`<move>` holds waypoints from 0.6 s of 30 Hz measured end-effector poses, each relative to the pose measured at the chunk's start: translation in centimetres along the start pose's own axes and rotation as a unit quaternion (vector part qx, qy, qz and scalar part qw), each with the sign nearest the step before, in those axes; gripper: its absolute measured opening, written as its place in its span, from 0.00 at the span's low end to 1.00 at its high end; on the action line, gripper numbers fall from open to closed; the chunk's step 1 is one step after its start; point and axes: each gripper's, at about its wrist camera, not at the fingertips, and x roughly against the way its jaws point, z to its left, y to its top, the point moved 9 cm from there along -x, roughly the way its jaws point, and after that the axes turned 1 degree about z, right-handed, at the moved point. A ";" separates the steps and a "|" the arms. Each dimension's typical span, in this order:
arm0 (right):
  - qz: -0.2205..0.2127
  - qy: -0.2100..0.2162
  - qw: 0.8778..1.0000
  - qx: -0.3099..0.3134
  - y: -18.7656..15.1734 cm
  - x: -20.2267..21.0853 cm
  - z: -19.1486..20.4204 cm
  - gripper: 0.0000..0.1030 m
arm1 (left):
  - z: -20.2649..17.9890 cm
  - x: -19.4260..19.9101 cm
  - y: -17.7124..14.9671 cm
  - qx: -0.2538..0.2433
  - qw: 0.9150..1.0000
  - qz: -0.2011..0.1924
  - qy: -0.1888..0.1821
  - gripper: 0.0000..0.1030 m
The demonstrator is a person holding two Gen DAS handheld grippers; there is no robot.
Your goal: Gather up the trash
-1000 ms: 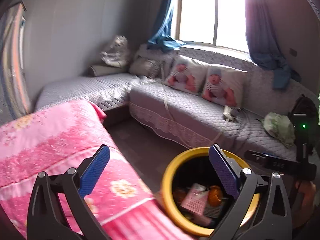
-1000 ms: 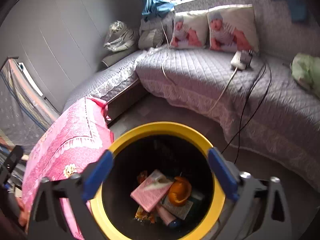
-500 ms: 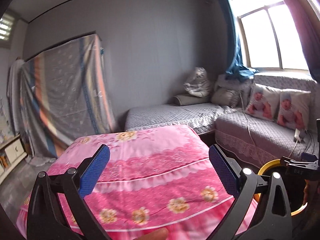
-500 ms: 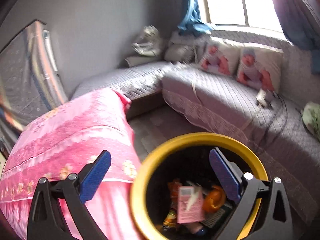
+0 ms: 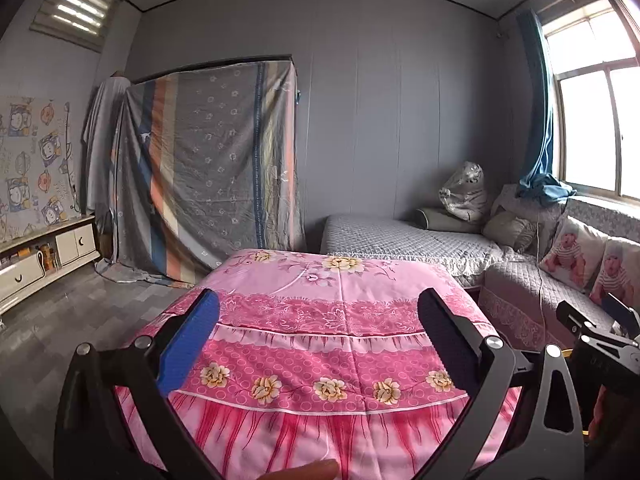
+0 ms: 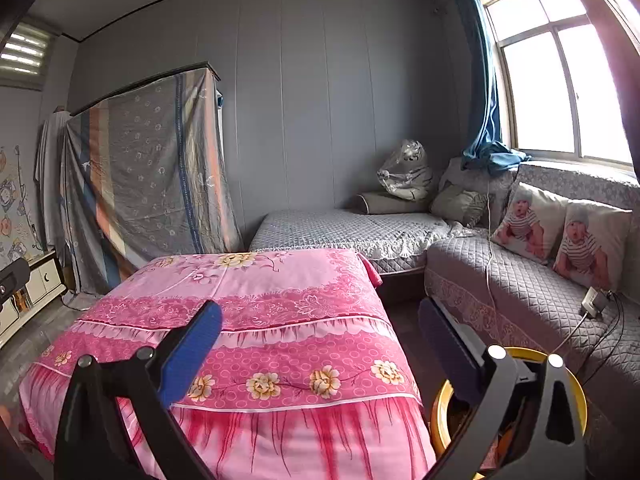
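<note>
My left gripper [image 5: 318, 344] is open and holds nothing; it hovers over the near edge of a table under a pink flowered cloth [image 5: 340, 304]. My right gripper [image 6: 320, 350] is also open and holds nothing. It points across the same pink cloth [image 6: 260, 300]. A yellow-rimmed trash bin [image 6: 437, 416] stands on the floor at the lower right, beside the table. Its inside is mostly hidden behind my right finger. No loose trash shows on the cloth. The right gripper's body [image 5: 600, 336] appears at the right edge of the left wrist view.
A grey quilted corner sofa [image 6: 520, 288] with two printed pillows [image 6: 560, 236] runs along the right and back walls. A charger and cables [image 6: 594, 300] lie on it. A cloth-draped wardrobe [image 5: 208, 168] and a low white cabinet [image 5: 44, 256] stand at the left. A fingertip [image 5: 304, 472] shows at the bottom.
Both grippers have swung up and left, away from the bin's opening toward the pink table. The bin has dropped to the lower right of the right wrist view. Both stayed open.
</note>
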 end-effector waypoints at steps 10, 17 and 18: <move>0.000 0.012 1.000 0.014 -1.4 1.5 1.8 0.93 | 1.2 1.4 -1.3 0.026 1.000 -0.005 0.001 0.92; -0.010 -0.003 1.000 0.020 -1.8 1.9 1.9 0.93 | 1.1 1.2 -1.9 0.034 0.999 0.003 -0.004 0.92; -0.010 -0.006 1.000 0.022 -1.9 1.9 1.9 0.93 | 1.1 1.2 -2.0 0.035 0.999 0.003 -0.004 0.92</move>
